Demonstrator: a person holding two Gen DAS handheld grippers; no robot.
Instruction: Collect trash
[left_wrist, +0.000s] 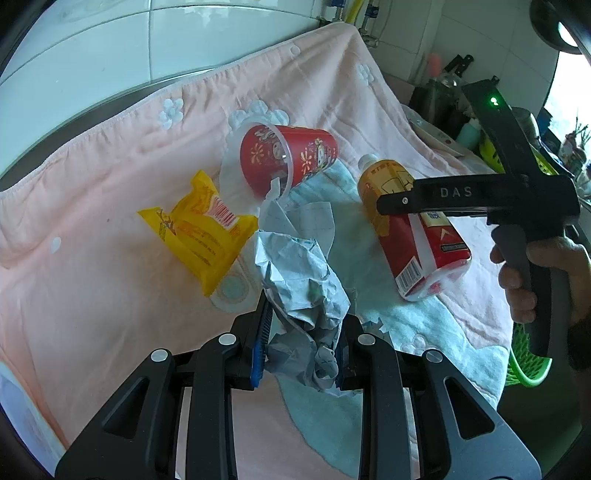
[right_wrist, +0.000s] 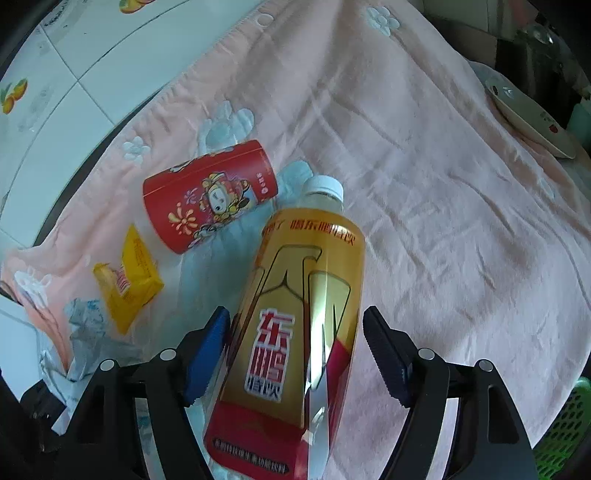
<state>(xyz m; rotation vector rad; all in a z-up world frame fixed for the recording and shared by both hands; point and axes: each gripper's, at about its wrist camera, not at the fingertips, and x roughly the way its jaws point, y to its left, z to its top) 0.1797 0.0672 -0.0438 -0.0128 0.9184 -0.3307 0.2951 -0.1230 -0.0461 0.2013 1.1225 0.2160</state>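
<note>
left tool (left_wrist: 301, 347) pinched the crumpled paper (left_wrist: 299, 280), lifted just off the pink towel (left_wrist: 110, 206). right tool (right_wrist: 295, 354) was spread, pads either side of the bottle (right_wrist: 295, 317) but not pressing. step: picking up the bottle; next likely needs closing on its body. bottle lay on the towel, long axis along the tool's view, cap (right_wrist: 325, 186) pointing away, red cup (right_wrist: 210, 195) beside its neck, yellow wrapper (right_wrist: 129, 277) further left.

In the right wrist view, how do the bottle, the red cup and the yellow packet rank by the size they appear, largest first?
1. Bottle, clearly the largest, though it lies nearest the camera, which enlarges it.
2. Red cup.
3. Yellow packet, the smallest.
</note>
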